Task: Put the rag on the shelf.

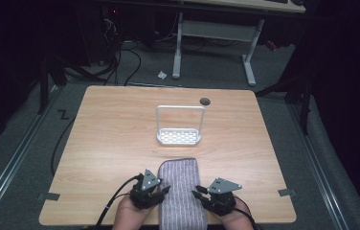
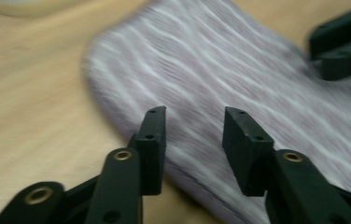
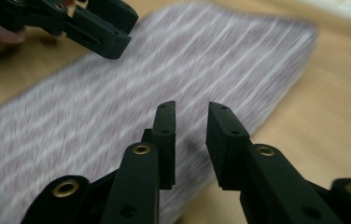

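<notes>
A folded grey-purple striped towel (image 1: 181,191) lies on the wooden table (image 1: 111,143) just in front of a white wire rack (image 1: 179,125), flanked by the left gripper (image 1: 161,191) and right gripper (image 1: 198,192), jaws parted and empty, seemingly just releasing it; next, probably withdrawing or regripping.

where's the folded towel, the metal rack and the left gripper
folded towel (image 1: 182,189), high view, middle of its striped top
metal rack (image 1: 179,137), high view, perforated base tray
left gripper (image 2: 194,128), left gripper view, gap between its open fingertips

A dim lab: wooden table (image 1: 120,143) on grey carpet, floor cables (image 1: 120,62), height-adjustable desk (image 1: 216,28) behind.
</notes>
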A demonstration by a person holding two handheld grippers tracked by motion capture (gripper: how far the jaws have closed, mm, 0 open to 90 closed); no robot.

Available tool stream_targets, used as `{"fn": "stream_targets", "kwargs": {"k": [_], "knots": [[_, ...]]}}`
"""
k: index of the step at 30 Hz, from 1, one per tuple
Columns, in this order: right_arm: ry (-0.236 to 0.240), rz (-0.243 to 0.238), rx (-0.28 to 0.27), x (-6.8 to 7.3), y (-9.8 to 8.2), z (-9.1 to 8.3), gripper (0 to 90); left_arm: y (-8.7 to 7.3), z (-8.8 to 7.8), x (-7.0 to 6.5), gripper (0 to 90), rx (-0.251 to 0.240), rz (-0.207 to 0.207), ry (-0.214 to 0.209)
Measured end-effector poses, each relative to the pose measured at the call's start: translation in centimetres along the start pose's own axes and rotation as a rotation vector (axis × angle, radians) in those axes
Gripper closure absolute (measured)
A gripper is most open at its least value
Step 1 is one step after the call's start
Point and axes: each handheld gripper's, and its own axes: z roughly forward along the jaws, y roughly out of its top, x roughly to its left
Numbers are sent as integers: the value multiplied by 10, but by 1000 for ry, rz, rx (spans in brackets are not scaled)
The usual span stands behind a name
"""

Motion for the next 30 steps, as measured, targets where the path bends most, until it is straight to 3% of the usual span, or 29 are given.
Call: {"fn": "stream_targets", "kwargs": {"k": [1, 4, 6, 7, 10, 11, 14, 16, 18, 20, 23, 27, 30], "knots": [[-11, 7, -18, -3, 2, -2, 714, 0, 0, 0, 548, 0, 0, 0], [-31, 27, -36, -9, 2, -3, 703, 7, 9, 13, 526, -19, -59, 62], [-51, 49, -22, -15, -4, -1, 687, 10, 19, 17, 536, -1, -71, 94], [-55, 50, -19, -16, -6, 1, 680, 12, 29, 19, 540, 12, -102, 82], [-72, 55, -26, -17, -6, 2, 661, 16, 35, 19, 534, 19, -107, 88], [-84, 60, -41, -17, -5, 4, 621, 19, 38, 19, 574, 15, -128, 77], [-108, 66, -53, -16, -2, 7, 596, 20, 41, 20, 612, 11, -140, 78], [-152, 111, -82, -24, 14, 15, 588, 21, 42, 21, 648, 10, -158, 74], [-174, 115, -80, -28, 19, 20, 588, 21, 42, 22, 674, 10, -162, 72], [-201, 153, -51, -41, 30, 40, 579, 21, 42, 22, 710, 13, -159, 62], [-213, 178, -25, -47, 34, 52, 593, 21, 42, 22, 738, 16, -155, 56], [-229, 207, 49, -49, 35, 67, 666, 21, 42, 23, 789, 21, -159, 37], [-226, 210, 54, -45, 34, 67, 727, 20, 41, 23, 798, 20, -165, 33]]}}
